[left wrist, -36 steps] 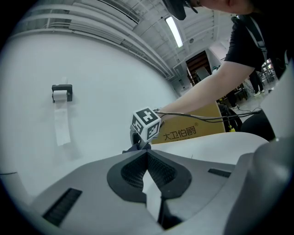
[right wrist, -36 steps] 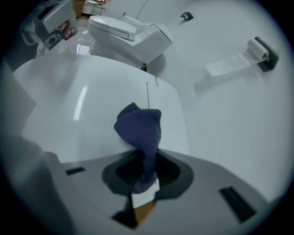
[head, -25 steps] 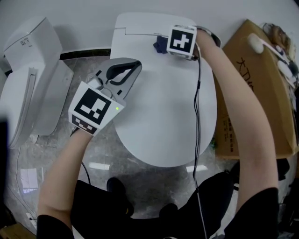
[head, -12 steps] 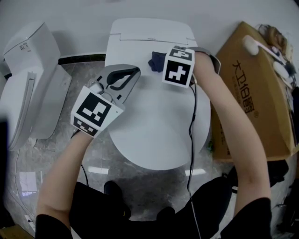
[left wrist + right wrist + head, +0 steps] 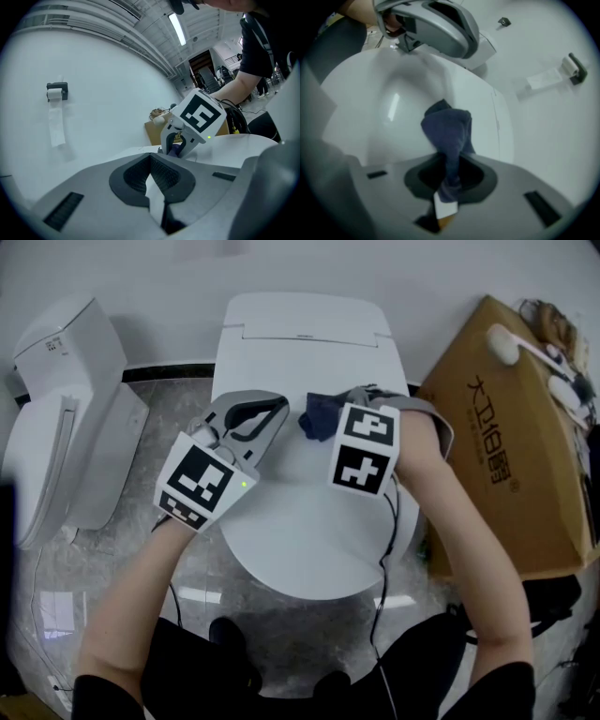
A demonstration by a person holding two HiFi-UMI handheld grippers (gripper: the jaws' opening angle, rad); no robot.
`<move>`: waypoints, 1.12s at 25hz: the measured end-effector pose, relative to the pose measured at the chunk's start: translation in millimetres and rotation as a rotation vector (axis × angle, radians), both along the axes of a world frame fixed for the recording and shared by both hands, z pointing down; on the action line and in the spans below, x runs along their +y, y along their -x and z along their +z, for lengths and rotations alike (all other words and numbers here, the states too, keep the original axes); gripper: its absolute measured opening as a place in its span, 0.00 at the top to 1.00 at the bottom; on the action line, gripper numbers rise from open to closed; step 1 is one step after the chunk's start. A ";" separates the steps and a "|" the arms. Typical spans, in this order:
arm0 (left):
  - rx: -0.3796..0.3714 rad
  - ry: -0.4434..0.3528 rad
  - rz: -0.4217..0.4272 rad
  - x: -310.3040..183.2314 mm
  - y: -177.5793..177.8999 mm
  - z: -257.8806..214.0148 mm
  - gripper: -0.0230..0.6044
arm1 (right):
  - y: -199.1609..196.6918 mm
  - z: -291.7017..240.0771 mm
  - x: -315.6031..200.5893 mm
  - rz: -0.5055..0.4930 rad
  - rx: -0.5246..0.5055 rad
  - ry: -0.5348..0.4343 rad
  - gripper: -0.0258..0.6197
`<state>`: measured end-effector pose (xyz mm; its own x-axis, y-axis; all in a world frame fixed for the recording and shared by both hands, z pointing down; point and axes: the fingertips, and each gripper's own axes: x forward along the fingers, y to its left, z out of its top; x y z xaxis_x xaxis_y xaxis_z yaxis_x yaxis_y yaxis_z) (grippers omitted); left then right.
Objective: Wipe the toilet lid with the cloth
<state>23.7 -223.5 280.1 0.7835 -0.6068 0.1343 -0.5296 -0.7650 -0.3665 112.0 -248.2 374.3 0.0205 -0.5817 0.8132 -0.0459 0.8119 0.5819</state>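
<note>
My right gripper (image 5: 446, 183) is pinching the blue cloth (image 5: 447, 129) over the toilet lid (image 5: 309, 531), the cloth's end buried inside; my left gripper (image 5: 152, 178) is hanging shut, empty.

Overhead plus opposed views, lid (image 5: 302, 532) shared

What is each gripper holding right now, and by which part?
The right gripper holds the dark blue cloth, pinched by one bunched end; the rest sticks out over the toilet lid. The left gripper is shut on nothing.

The cloth (image 5: 320, 416) is dark blue, the toilet lid (image 5: 302, 532) white, the box (image 5: 502, 460) brown.
</note>
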 end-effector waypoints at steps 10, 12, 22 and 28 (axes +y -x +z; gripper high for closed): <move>0.001 0.001 -0.003 0.0 3.4 0.0 0.94 | 6.3 2.8 70.4 -0.013 0.010 0.060 0.84; 0.011 0.002 -0.002 0.4 3.2 -1.8 0.94 | 6.9 3.8 86.8 -0.013 0.012 0.070 0.84; 0.012 -0.012 0.009 4.4 -4.6 -4.4 0.94 | 7.6 5.9 168.7 -0.022 0.009 0.160 0.84; 0.011 -0.005 0.010 7.7 -4.6 -1.9 0.94 | 8.7 7.0 206.8 -0.043 0.003 0.170 0.84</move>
